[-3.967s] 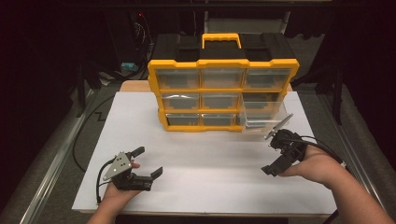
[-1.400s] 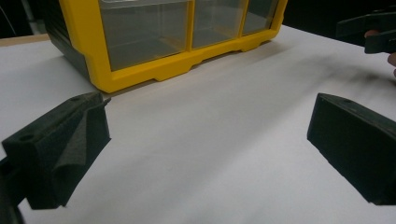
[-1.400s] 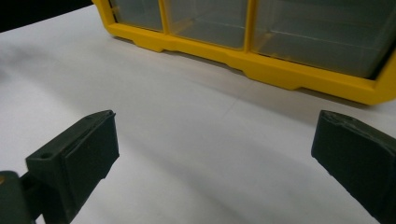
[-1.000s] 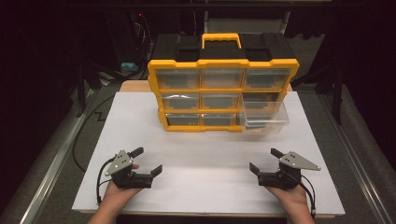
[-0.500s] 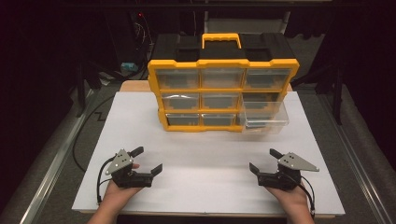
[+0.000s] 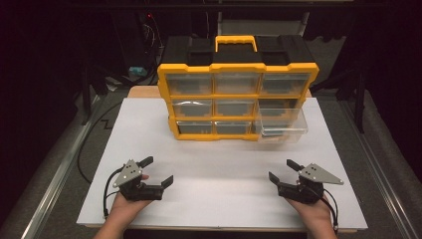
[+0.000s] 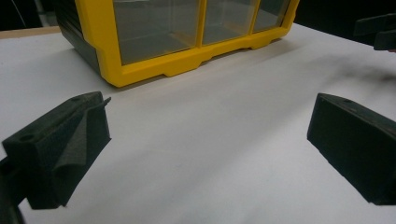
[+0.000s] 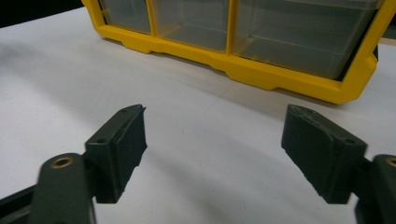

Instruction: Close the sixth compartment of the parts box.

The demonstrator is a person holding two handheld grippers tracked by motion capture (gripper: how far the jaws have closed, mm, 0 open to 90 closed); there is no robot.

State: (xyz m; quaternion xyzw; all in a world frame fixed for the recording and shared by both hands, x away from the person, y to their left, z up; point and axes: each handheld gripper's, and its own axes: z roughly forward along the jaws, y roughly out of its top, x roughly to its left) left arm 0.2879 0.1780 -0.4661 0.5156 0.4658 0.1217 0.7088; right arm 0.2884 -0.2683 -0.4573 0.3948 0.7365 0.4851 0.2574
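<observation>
High view: white table (image 6: 219,199) in a dark room, grey floor at either side; yellow organizer (image 6: 238,99) at 12 o'clock with its lower-right drawer (image 6: 281,125) pulled out, left gripper (image 6: 158,172) at 7 o'clock and right gripper (image 6: 283,170) at 5 o'clock, both well short of it. Left gripper view: jaws spread wide on nothing, bare table between them, organizer (image 7: 187,42) off at 12 o'clock. Right gripper view: jaws have just been closing, though they are apart with nothing between them, organizer (image 8: 252,46) at 12 o'clock, untouched.
</observation>
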